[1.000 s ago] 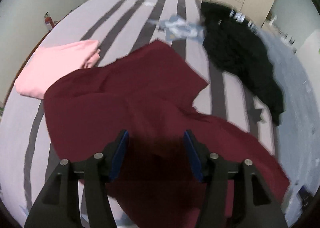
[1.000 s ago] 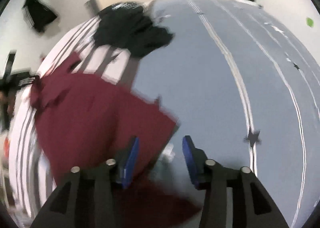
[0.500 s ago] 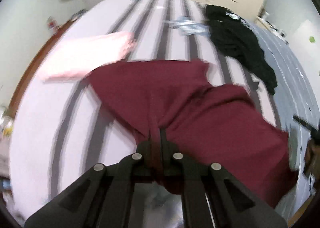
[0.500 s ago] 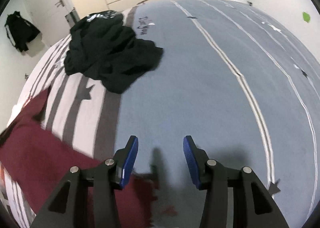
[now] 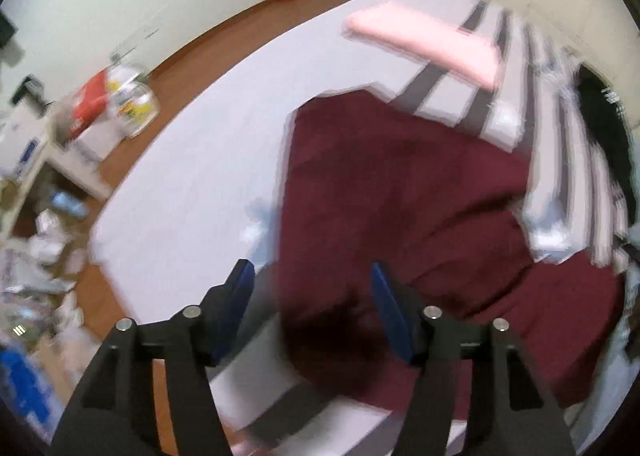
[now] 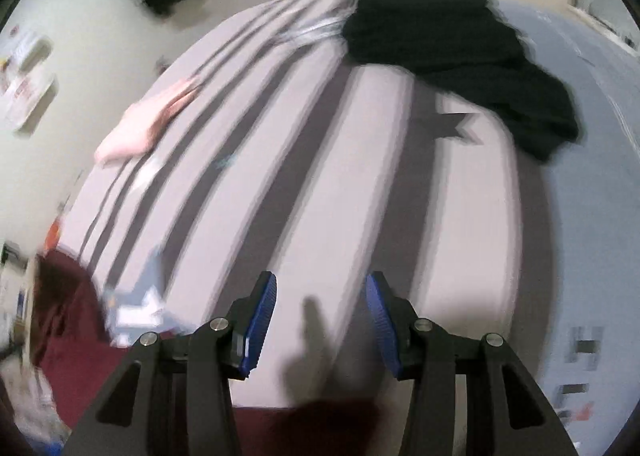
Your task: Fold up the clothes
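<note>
Maroon garment [image 5: 400, 196] lies spread on striped bed [image 5: 192, 160] — one pink folded item [image 5: 424, 40] and one black heap [image 6: 452, 40] nearby. Left gripper [image 5: 312, 296] and right gripper [image 6: 320, 312] — jaws spread, empty.

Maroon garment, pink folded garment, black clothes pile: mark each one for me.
maroon garment [image 5: 400, 192]: left wrist view, on its flat middle.
pink folded garment [image 5: 424, 42]: left wrist view, on its top face.
black clothes pile [image 6: 448, 28]: right wrist view, on the heap's centre.

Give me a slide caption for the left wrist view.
Open left tool over a maroon garment on the striped bed, pink garment beyond.
</note>
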{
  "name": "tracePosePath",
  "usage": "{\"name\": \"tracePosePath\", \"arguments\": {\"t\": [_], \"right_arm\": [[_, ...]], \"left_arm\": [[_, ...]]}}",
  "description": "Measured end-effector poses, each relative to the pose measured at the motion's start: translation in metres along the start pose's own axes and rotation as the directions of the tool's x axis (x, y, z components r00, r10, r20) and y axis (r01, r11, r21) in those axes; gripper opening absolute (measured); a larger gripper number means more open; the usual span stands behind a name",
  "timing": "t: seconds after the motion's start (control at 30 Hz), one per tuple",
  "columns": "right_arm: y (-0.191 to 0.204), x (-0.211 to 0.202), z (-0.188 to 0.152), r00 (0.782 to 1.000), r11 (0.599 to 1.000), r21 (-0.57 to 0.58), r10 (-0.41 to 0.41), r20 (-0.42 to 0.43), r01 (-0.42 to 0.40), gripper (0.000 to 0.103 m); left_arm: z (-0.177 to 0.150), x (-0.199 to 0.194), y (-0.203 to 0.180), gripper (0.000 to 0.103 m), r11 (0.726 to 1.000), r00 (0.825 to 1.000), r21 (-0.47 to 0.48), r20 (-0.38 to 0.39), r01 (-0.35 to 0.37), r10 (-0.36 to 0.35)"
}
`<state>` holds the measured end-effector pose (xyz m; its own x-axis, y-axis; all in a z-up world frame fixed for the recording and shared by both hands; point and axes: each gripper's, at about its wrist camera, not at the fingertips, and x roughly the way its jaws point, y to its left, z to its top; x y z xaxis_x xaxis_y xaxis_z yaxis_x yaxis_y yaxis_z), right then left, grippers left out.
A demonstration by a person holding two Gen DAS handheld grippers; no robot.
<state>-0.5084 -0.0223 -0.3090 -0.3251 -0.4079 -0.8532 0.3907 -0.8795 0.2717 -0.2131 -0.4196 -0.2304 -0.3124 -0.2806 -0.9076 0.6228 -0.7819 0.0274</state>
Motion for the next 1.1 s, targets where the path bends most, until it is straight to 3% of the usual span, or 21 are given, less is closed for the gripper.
{"name": "tracePosePath", "arguments": {"t": [0.13,0.23,0.27,0.3,0.33,0.47,0.57,0.63,0.7,0.77,0.83,0.87,0.97,1.1], "right_arm": [[0.031,0.014,0.0,0.999,0.998,-0.047,0.035,-0.022,-0.036,0.043],[0.037,0.019,0.001,0.998,0.998,-0.039,0.048,-0.033,-0.049,0.043],[0.038,0.02,0.001,0.998,0.998,-0.039,0.048,-0.034,-0.049,0.043],[0.039,0.02,0.001,0.998,0.998,-0.039,0.048,-0.036,-0.05,0.043],[0.039,0.02,0.001,0.998,0.998,-0.039,0.049,-0.038,-0.05,0.043],[0.045,0.022,0.001,0.998,0.997,-0.055,0.049,-0.045,-0.052,0.043],[0.067,0.024,-0.001,0.997,0.99,-0.127,0.061,-0.047,-0.067,0.043],[0.086,0.027,-0.002,0.995,0.982,-0.164,0.086,-0.054,-0.094,0.043],[0.107,0.03,-0.003,0.991,0.972,-0.195,0.12,-0.063,-0.13,0.043],[0.131,0.034,-0.004,0.985,0.96,-0.223,0.157,-0.074,-0.17,0.043],[0.158,0.041,-0.006,0.975,0.943,-0.251,0.201,-0.096,-0.22,0.043],[0.173,0.046,-0.007,0.969,0.933,-0.265,0.222,-0.111,-0.244,0.043],[0.21,0.059,-0.012,0.95,0.904,-0.299,0.268,-0.157,-0.305,0.043],[0.256,0.069,-0.014,0.911,0.853,-0.329,0.351,-0.214,-0.406,0.043]], "left_arm": [[0.037,0.027,-0.059,0.059,0.992,0.997,0.099,-0.002,0.077,-0.078],[0.051,0.064,-0.102,0.059,0.97,0.999,0.242,-0.036,0.006,0.003],[0.052,0.075,-0.108,0.043,0.964,0.999,0.265,-0.045,0.009,0.003],[0.053,0.085,-0.112,0.007,0.96,0.998,0.279,-0.055,0.019,-0.004],[0.054,0.088,-0.109,0.0,0.963,0.998,0.269,-0.058,0.017,-0.001],[0.052,0.065,-0.072,0.0,0.979,0.999,0.201,0.013,-0.035,0.034],[0.036,0.039,-0.022,0.0,0.983,0.991,0.136,0.055,-0.126,0.119],[0.021,0.029,0.021,0.0,0.974,0.976,0.061,0.045,-0.217,0.215],[0.005,0.022,0.066,0.0,0.945,0.945,-0.022,0.002,-0.326,0.326],[-0.009,0.022,0.097,0.002,0.923,0.928,-0.094,-0.067,-0.373,0.368],[-0.023,0.025,0.119,0.004,0.909,0.921,-0.16,-0.121,-0.385,0.369],[-0.027,0.024,0.123,0.008,0.91,0.928,-0.19,-0.119,-0.369,0.352],[-0.028,0.011,0.116,0.025,0.921,0.945,-0.214,-0.038,-0.324,0.324],[-0.013,-0.001,0.101,0.033,0.948,0.972,-0.236,0.048,-0.214,0.231]]}}
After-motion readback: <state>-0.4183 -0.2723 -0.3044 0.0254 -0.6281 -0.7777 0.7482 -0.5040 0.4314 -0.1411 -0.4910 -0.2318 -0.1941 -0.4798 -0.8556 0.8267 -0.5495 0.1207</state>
